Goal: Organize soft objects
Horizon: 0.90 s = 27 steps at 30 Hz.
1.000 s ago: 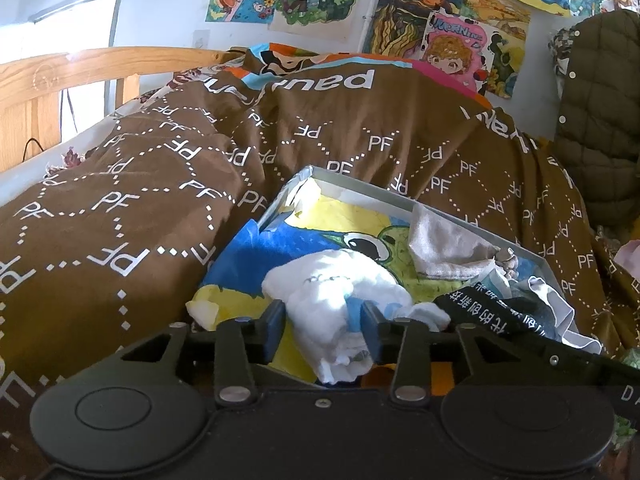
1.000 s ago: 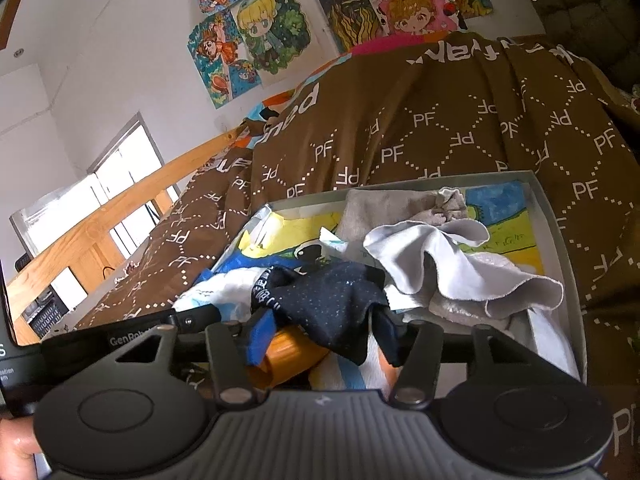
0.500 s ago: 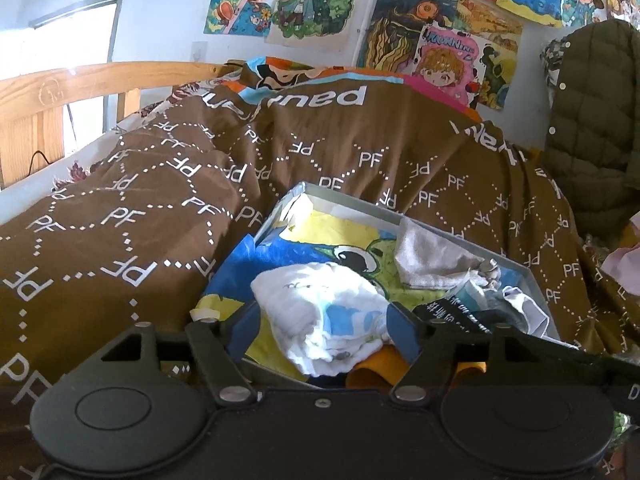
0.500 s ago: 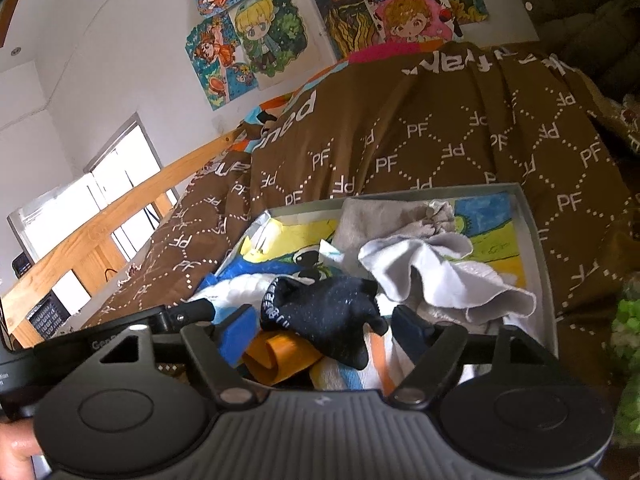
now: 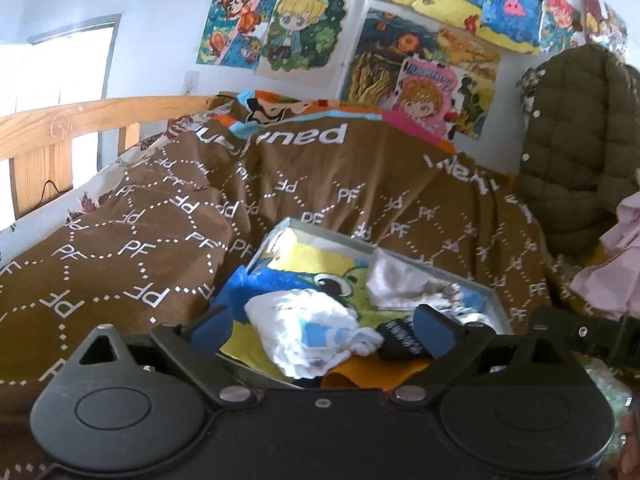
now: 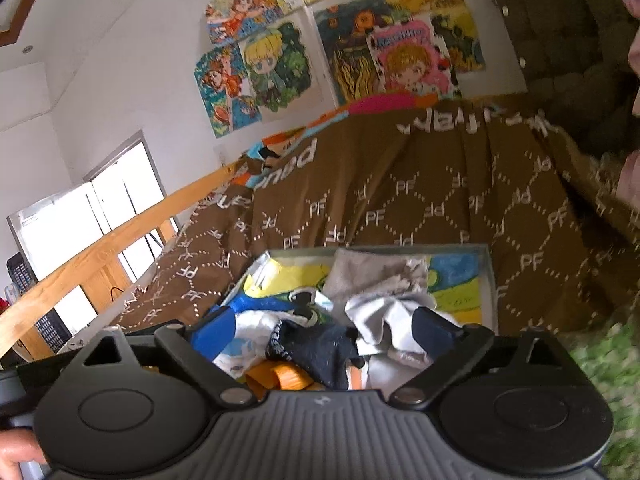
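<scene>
1. Brown quilted bed carries a shallow box of socks, at 12 o'clock from both grippers.
2. Left gripper and right gripper hang spread wide, empty.
3. White sock and black sock look light and limp; pinch each bunched middle.

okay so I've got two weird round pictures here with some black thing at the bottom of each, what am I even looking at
Each picture comes from a small wide-angle camera mounted on a hand-held gripper, a two-fingered pincer that a person carries, one in each hand. The black shape at the bottom is the tool's own body, with its blue-padded fingers pointing away from you.

One picture looks along the left gripper, the other along the right gripper. Both are open and hold nothing.

In front of them a shallow grey box sits on a bed covered by a brown blanket printed with "PF". The box holds soft things: a white and blue cloth in front of the left gripper, a dark sock in front of the right one, a grey cloth further back and something orange at the near edge. Cartoon posters hang on the wall.
</scene>
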Each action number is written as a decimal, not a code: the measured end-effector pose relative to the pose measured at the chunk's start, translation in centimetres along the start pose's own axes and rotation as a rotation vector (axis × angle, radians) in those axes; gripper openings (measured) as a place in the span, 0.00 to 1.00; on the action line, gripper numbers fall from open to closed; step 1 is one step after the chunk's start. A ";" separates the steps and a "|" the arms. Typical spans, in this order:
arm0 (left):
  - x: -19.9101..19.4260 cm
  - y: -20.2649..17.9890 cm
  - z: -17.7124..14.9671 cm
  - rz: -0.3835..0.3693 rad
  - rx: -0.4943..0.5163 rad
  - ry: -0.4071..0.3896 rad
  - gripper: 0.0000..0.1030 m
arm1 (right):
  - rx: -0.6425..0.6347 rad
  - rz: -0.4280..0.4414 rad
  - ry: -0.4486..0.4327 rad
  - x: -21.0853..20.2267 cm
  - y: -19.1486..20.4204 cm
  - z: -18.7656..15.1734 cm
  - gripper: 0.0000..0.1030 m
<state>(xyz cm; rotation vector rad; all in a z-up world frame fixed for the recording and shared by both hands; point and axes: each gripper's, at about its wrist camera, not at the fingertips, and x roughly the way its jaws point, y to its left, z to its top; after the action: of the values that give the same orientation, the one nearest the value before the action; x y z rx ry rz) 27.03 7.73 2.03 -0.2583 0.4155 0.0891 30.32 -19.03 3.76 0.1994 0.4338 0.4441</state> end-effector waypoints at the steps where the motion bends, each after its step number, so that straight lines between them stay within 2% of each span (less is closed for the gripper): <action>1: -0.5 -0.2 0.1 -0.007 0.001 -0.008 0.96 | -0.010 -0.004 -0.009 -0.7 0.2 0.2 0.97; 13: -5.3 -1.8 0.7 -0.033 0.019 -0.081 0.99 | -0.099 0.005 -0.057 -4.8 2.9 1.1 1.00; 27: -10.2 -1.7 0.4 -0.005 0.027 -0.145 0.99 | -0.092 0.006 -0.081 -7.6 3.5 0.9 1.00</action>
<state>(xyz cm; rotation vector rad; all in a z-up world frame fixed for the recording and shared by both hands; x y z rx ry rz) 18.15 5.83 6.92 -0.2250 0.2717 0.0969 23.18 -19.48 8.25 0.1288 0.3329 0.4591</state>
